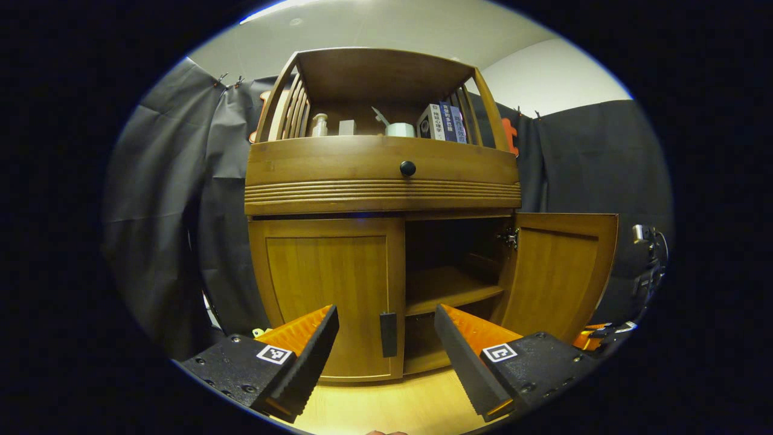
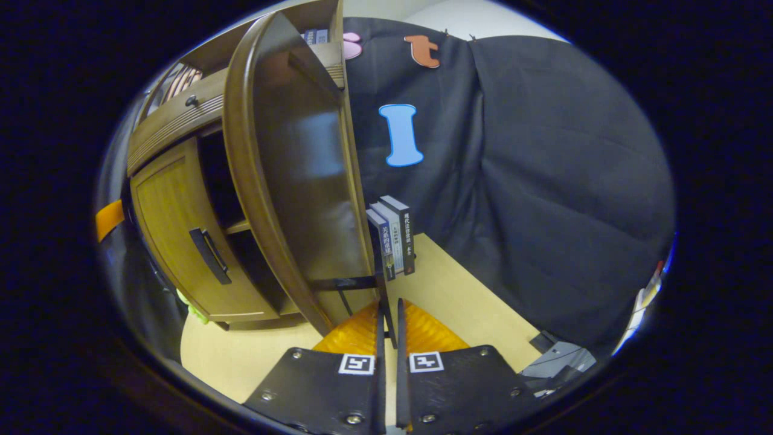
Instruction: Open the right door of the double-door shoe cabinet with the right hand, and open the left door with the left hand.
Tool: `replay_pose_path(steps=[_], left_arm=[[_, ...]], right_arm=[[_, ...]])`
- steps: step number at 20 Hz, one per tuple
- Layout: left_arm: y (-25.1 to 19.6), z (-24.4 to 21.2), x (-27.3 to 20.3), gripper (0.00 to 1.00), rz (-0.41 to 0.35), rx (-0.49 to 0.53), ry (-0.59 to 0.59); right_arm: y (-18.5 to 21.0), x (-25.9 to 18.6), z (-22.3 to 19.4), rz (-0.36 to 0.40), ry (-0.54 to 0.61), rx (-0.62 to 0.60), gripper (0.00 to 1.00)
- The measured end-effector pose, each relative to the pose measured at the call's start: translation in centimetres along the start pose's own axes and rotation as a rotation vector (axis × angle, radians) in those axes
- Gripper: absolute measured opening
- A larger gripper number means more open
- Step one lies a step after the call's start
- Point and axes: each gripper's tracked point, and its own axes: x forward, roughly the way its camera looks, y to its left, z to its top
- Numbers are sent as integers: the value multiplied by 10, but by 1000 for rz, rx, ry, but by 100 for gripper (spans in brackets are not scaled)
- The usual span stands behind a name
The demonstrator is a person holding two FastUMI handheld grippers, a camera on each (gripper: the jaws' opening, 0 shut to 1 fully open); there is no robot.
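The left gripper (image 1: pixel 386 338) hung wide open just before the closed left door (image 1: pixel 329 296) and its handle (image 1: pixel 388 334). The right gripper (image 2: pixel 389 314) pinched the handle (image 2: pixel 381 284) of the swung-out right door (image 2: pixel 302 199) of the shoe cabinet (image 1: pixel 380 181).

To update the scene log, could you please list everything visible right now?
shoe cabinet: one, brown wood, centre, on the floor
right door: one, brown, swung open
left door: one, brown, closed
left door handle: one, black, on the door's inner edge
right door handle: one, black, on the open door's edge
drawer knob: one, black, drawer front
shelf books: a few, white and blue, top shelf, right
cup: one, white, top shelf
bottle: one, pale, top shelf, left
floor books: three, dark and pale, upright behind the open door
left tongs: one, open, facing the left door handle
right tongs: one, shut on the right door handle
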Motion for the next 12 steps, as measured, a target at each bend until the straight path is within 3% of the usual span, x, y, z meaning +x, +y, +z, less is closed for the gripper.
replay_pose_path(steps=[4,9,12], left_arm=[[-7,-3,13,99,-9,-12,5],[-10,-4,32,99,-4,-7,-8],[-7,-9,44,99,9,8,-9]], right_arm=[[-25,-4,4,-41,-17,-11,7],[-71,-9,14,-154,-55,-33,7],[-76,-12,25,-147,-78,1,7]])
